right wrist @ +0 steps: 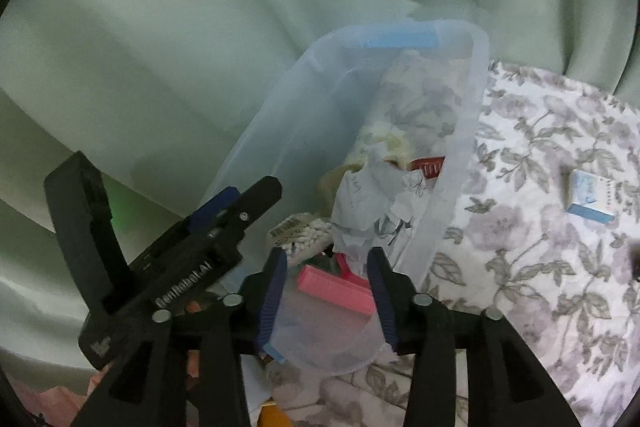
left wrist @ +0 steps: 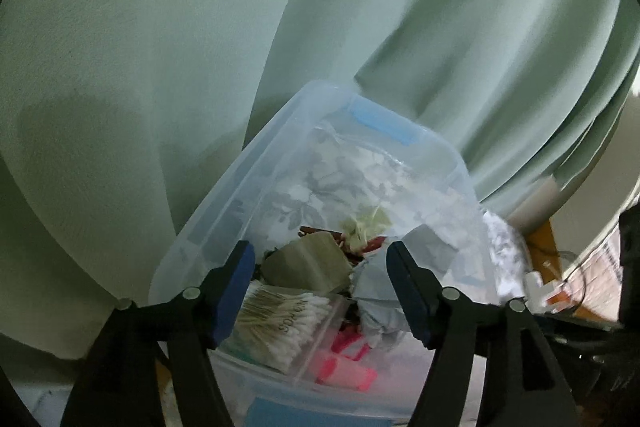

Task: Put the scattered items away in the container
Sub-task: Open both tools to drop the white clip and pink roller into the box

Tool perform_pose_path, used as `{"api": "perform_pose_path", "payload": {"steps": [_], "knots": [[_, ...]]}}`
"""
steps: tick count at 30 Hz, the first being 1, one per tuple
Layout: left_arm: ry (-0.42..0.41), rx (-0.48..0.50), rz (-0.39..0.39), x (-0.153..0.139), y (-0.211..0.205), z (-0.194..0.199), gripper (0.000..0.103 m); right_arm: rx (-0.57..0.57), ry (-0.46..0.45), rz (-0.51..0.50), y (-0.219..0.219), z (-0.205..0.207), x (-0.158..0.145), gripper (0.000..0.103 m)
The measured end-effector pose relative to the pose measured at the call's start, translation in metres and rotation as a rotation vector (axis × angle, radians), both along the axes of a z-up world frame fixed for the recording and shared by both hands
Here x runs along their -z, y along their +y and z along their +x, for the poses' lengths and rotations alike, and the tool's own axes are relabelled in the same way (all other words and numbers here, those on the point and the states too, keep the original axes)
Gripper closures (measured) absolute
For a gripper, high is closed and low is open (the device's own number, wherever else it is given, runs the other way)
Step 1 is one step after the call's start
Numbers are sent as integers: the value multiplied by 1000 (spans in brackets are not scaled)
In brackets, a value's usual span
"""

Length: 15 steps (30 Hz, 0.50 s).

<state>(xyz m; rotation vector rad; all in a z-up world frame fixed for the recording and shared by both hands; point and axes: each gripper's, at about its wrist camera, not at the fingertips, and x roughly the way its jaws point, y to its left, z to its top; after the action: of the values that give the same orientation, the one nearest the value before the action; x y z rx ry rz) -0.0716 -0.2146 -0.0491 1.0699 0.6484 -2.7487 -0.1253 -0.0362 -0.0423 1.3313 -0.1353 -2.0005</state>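
A clear plastic container (left wrist: 240, 183) with blue handles holds cotton swabs (left wrist: 288, 319), crumpled grey paper (left wrist: 376, 291), pink items (left wrist: 344, 367) and an olive pouch (left wrist: 308, 259). My left gripper (left wrist: 320, 291) is open and empty above the container's near end. In the right wrist view the container (right wrist: 460, 155) stands on a floral cloth (right wrist: 540, 267). My right gripper (right wrist: 328, 299) is open, its jaws either side of the container's near corner, over a pink comb (right wrist: 336, 289). The left gripper (right wrist: 224, 219) shows there at the container's left. A small blue-and-white box (right wrist: 590, 197) lies on the cloth to the right.
A pale green curtain (left wrist: 200, 47) hangs right behind the container. A wooden edge and white plug with cables (left wrist: 540, 287) sit at the far right in the left wrist view. A dark object (right wrist: 634, 259) sits at the right edge of the cloth.
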Motion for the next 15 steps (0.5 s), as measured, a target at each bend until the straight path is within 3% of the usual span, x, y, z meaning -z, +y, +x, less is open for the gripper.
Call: {"api": "perform_pose_path", "payload": {"steps": [9,15], "knots": [[-14,16,11,-4,18,7,33,43,21,-22,24,17,-13,52],[15,32,-15,-25,42,15,33,109,32,-55,56,27,-23,52]]}}
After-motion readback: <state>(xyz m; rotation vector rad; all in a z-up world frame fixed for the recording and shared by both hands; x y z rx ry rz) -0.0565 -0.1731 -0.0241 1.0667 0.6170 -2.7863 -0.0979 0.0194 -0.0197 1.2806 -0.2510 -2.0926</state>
